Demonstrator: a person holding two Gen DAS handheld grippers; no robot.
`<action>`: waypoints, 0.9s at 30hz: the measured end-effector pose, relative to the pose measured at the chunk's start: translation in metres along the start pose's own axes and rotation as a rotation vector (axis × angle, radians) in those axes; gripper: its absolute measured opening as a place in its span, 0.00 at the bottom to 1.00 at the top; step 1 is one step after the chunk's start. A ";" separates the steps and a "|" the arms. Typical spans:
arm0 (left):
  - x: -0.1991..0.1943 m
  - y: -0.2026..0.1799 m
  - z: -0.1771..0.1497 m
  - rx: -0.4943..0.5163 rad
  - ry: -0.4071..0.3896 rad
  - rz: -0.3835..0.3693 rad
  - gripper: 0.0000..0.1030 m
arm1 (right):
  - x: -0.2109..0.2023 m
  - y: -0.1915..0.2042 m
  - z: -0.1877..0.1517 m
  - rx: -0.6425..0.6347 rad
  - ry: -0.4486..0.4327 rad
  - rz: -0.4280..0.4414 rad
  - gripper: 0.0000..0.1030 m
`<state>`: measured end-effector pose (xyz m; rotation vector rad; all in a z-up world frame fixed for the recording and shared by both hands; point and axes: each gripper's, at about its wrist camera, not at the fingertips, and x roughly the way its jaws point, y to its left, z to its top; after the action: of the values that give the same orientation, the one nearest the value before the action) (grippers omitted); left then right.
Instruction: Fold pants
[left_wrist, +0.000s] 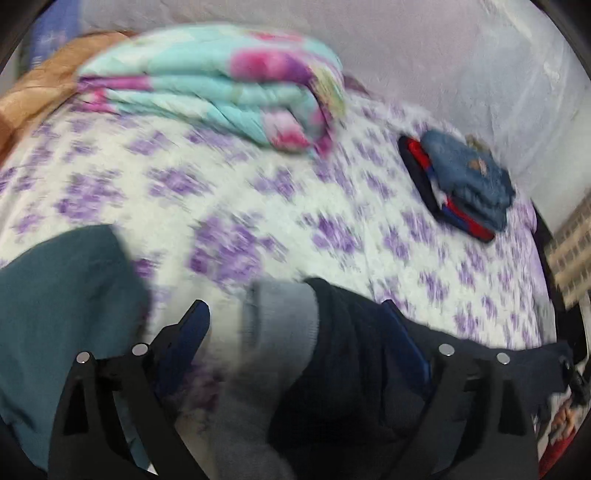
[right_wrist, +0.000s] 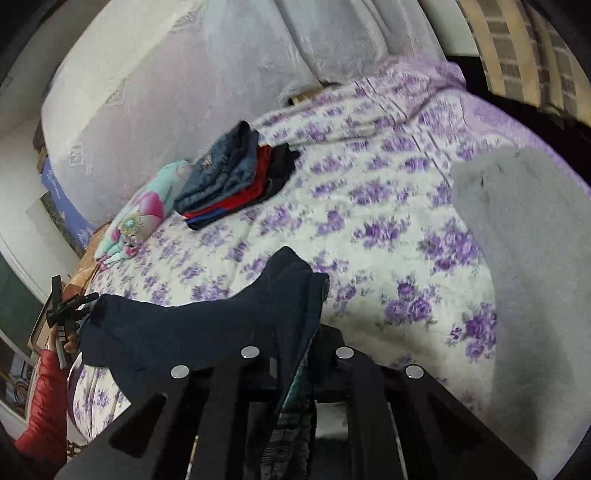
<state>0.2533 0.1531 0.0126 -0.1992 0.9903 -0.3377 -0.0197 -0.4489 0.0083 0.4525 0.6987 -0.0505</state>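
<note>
Dark navy pants (right_wrist: 207, 328) hang from my right gripper (right_wrist: 304, 295), whose jaws are shut on the fabric; the cloth drapes left above the bed. In the left wrist view the same navy pants (left_wrist: 351, 362) with a grey lining or cuff (left_wrist: 277, 332) lie between the fingers of my left gripper (left_wrist: 295, 314), whose jaws stand wide apart. The blue pad of its left finger (left_wrist: 188, 336) shows clear of the cloth; its right finger is partly covered by navy fabric. A teal garment (left_wrist: 62, 306) lies at the left.
The bed has a white sheet with purple flowers (right_wrist: 369, 206). A stack of folded clothes (right_wrist: 236, 177) (left_wrist: 461, 181) lies further back. A folded turquoise and pink quilt (left_wrist: 221, 81) sits by the wall. A grey garment (right_wrist: 524, 236) lies at the right.
</note>
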 end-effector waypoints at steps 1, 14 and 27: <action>0.008 -0.003 -0.001 0.019 0.040 -0.023 0.77 | 0.000 -0.008 -0.002 0.015 0.008 0.002 0.10; -0.059 -0.037 0.040 -0.016 -0.295 -0.008 0.14 | 0.044 -0.008 0.127 0.038 -0.114 -0.001 0.10; 0.033 0.011 0.050 -0.268 -0.145 -0.025 0.54 | 0.153 -0.050 0.132 0.068 0.032 -0.191 0.42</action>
<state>0.3140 0.1515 0.0107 -0.4731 0.8883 -0.2096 0.1690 -0.5329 -0.0189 0.4510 0.7714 -0.2478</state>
